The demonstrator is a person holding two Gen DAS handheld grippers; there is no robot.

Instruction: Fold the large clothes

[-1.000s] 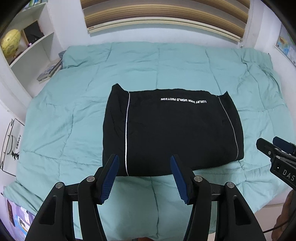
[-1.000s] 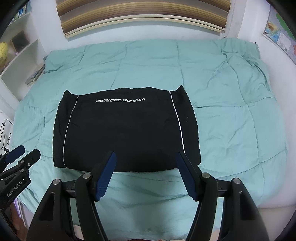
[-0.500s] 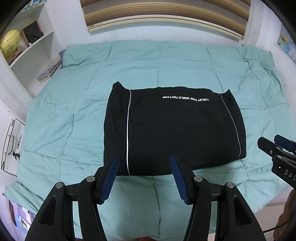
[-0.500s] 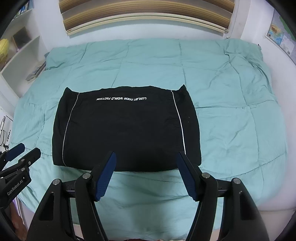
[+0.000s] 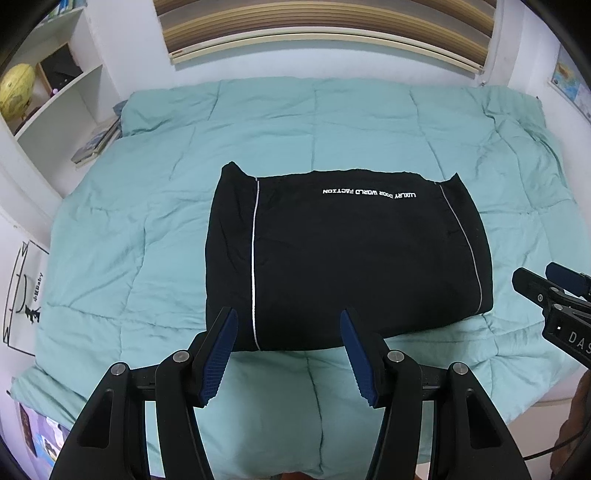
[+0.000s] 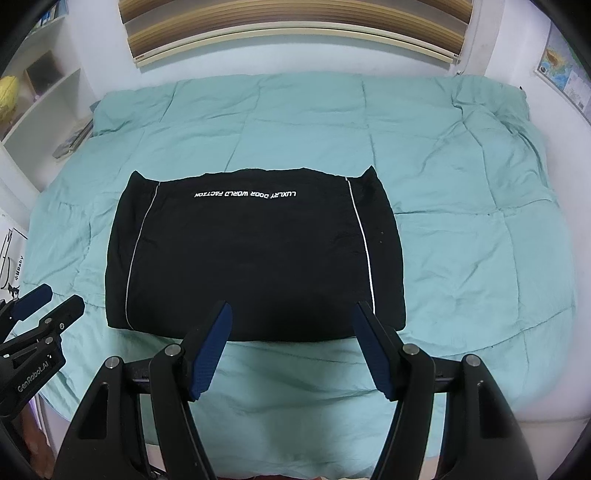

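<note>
A black garment (image 5: 347,258) with white side piping and white lettering lies folded into a flat rectangle on a teal quilt (image 5: 140,229). It also shows in the right wrist view (image 6: 255,254). My left gripper (image 5: 288,321) is open and empty, held above the garment's near edge toward its left side. My right gripper (image 6: 291,314) is open and empty, above the near edge toward its right side. Each gripper appears in the other's view: the right one (image 5: 550,284) at the far right, the left one (image 6: 48,299) at the far left.
The quilt (image 6: 480,240) covers a bed that fills most of both views. White shelves (image 5: 55,96) with a yellow globe (image 5: 16,90) and books stand at the left. A striped headboard (image 5: 325,26) lies at the far end. Maps hang on the right wall (image 6: 565,81).
Both grippers have drawn back slightly from the garment and stay open. The garment has not moved.
</note>
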